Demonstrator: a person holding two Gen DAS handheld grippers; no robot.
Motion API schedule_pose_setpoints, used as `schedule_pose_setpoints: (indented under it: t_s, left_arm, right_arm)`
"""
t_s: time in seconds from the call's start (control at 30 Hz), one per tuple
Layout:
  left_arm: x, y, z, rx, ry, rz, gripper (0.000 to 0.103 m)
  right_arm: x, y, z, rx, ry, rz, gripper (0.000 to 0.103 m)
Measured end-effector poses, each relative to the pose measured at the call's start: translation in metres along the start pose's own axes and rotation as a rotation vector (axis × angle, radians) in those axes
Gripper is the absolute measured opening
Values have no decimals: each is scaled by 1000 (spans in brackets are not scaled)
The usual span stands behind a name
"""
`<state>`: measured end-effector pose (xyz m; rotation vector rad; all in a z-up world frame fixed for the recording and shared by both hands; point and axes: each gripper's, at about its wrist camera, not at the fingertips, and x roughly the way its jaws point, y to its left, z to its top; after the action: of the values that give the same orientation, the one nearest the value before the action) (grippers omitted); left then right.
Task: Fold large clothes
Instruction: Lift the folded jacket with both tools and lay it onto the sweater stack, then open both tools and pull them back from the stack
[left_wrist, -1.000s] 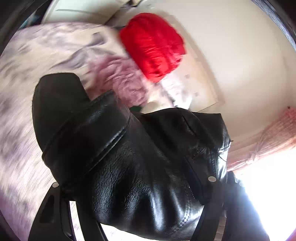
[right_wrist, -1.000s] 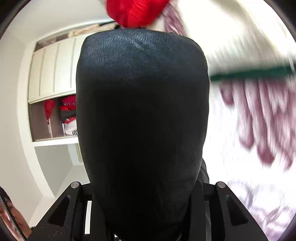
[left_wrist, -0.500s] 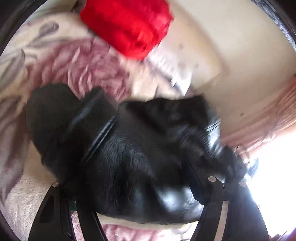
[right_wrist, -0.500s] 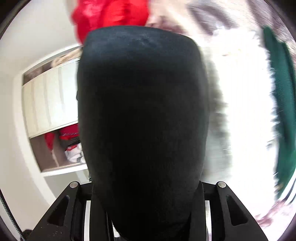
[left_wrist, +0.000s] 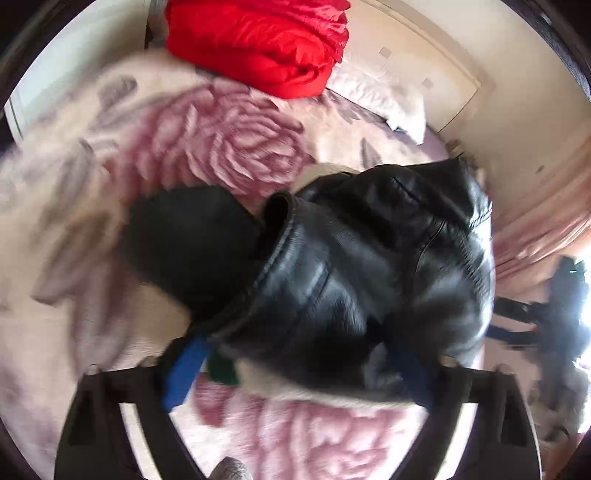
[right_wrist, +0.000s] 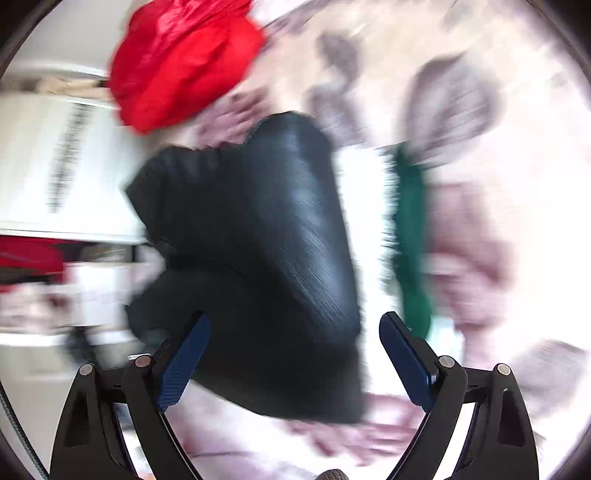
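Item: black leather jacket (left_wrist: 354, 266), bundled in a thick fold, lay on the floral bedspread (left_wrist: 221, 147), in its middle, well short of the far edge.
Neighbours: red garment (left_wrist: 258, 44) sat folded at the bedspread's far edge, apart from the jacket; a green cloth strip (right_wrist: 412, 240) lay just beside the jacket in my right view.
My left gripper (left_wrist: 295, 373): jaws had just been opening; they stood spread, the blue pads clear of the leather, though the bundle's near edge hung between them.
My right gripper (right_wrist: 295, 350): jaws had just been opening too; released, pads apart, the jacket's black sleeve end lay between them without being pressed.
Step in hand: as I judged it, setting the folded jacket down and letting go.
Handling note: stiff leather likely springs back, so I ought to draw both tools straight away without snagging a flap, then press the fold flat.
Clarity: both views were blurred; seams uncertain.
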<state>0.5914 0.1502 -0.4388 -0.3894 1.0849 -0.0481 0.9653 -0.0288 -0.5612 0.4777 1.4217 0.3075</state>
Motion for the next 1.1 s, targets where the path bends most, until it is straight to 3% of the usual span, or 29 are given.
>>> schedule_pose_setpoints:
  t_s: [0.07,0.13,0.2,0.27,0.43,0.53,0.73,1.1]
  left_arm:
    - [-16,-12,-10,68,-28,95,95]
    - [-23,-18,-10,114,-46,157,95]
    - [-43,-29,-19,169,-95,227,99]
    - [-57,-33,-22,205,-126,249,100]
    - [-113,-41,-34,267,-165,294,102]
    - [-145,-44,-42,286,-179,272,102]
    - [-247,-58,-78,332,-222,202,102]
    - [-402,-74,-140,348,-327,180,102]
  right_arm:
    - [-15,22,-40,-84,-94,-258,98]
    - [-24,50,-72,-153,-149,-433,99]
    - [-26,63,-89,-194,-198,-514,100]
    - [-35,83,-118,-216,-255,-586,100]
    - [-81,116,-183,-182,-347,-650,100]
    - [-120,143,-229,-160,-398,-669,100]
    - [-211,197,-309,-137,-514,-710,100]
    - [-359,266,-459,-126,-643,-721,100]
